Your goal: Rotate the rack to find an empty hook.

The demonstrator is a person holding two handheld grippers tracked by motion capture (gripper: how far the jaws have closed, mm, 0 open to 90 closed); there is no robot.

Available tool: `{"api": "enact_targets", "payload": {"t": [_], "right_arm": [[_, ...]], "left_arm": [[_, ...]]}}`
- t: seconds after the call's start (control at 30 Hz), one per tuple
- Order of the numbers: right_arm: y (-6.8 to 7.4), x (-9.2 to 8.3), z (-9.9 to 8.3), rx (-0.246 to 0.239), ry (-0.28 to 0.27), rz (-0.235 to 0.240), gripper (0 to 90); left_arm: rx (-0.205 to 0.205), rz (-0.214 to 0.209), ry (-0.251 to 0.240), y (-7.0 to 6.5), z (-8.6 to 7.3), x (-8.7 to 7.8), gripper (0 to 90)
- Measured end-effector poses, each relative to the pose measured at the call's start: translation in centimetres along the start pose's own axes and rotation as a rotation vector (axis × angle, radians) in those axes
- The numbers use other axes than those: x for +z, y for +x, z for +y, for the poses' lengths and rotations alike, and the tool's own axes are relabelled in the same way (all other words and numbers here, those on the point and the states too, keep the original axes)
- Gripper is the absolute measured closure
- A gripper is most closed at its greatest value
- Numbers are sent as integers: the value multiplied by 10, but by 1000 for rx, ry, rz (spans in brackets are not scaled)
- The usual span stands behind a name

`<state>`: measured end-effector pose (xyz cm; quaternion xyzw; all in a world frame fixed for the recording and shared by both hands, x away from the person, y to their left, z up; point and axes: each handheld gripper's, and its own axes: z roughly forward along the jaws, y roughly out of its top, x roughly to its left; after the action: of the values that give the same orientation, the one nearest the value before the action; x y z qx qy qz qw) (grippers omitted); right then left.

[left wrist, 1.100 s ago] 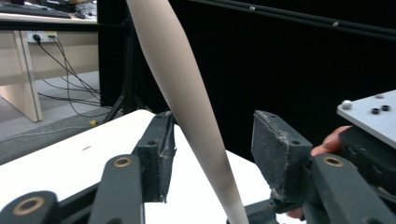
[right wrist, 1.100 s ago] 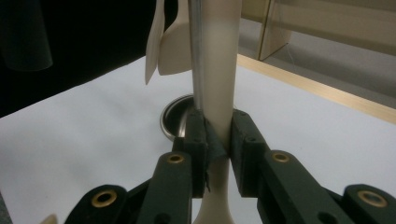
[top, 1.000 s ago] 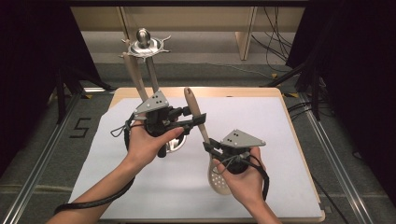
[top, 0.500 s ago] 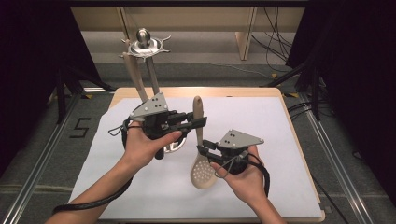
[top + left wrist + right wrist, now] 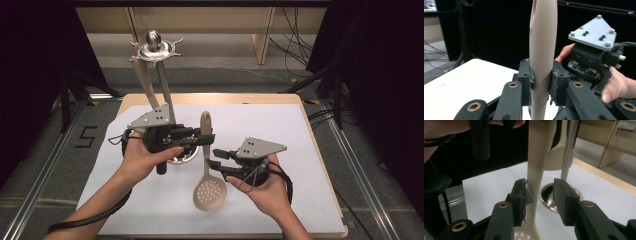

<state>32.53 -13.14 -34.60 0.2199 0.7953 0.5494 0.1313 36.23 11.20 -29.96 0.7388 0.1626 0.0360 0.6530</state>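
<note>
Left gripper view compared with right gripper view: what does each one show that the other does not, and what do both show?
Left gripper view alone: the left gripper shut on the slotted spoon, and the grey plate of the right gripper.
Right gripper view alone: the right gripper with a gap beside the handle, the spoon's holes, the steel base of the stand.
Both: the beige handle and the white table cover.

One camera sits high and looks down on the white paper-covered table [image 5: 300,135]. Two more ride on the grippers, looking level and very close. All three see the long beige plastic slotted spoon [image 5: 206,165] [image 5: 541,62] [image 5: 537,162]
</note>
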Motion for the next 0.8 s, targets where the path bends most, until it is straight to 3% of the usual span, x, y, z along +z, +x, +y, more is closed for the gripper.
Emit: {"api": "enact_targets", "payload": {"t": [0.03, 0.07, 0.1, 0.3, 0.5, 0.6, 0.63, 0.7, 0.77, 0.8], "right_arm": [[1, 0, 0, 5, -2, 8, 636], [0, 1, 1, -20, -16, 14, 639], [2, 0, 1, 5, -8, 28, 643], [1, 0, 3, -12, -14, 81, 677], [3, 0, 3, 1, -9, 120, 772], [6, -2, 4, 41, -9, 96, 776], [8, -2, 5, 53, 3, 70, 777], [10, -2, 7, 29, -2, -15, 778], [12, -3, 8, 61, 0, -70, 778], [12, -2, 7, 78, -12, -65, 778]], "left_arm": [[4, -10, 1, -1, 0, 0, 734], [7, -19, 0, -1, 0, -1, 734], [7, -25, 1, -2, 0, -1, 734], [25, -71, 9, -6, 1, 0, 734], [19, -99, 3, -9, 1, 2, 733], [10, -91, -21, -8, 1, 3, 724], [6, -85, -28, -8, 1, 3, 684], [27, -51, -31, -10, 0, 3, 597], [41, -30, -29, -12, -3, 4, 562], [45, -20, -30, -13, -4, 4, 559]]}}
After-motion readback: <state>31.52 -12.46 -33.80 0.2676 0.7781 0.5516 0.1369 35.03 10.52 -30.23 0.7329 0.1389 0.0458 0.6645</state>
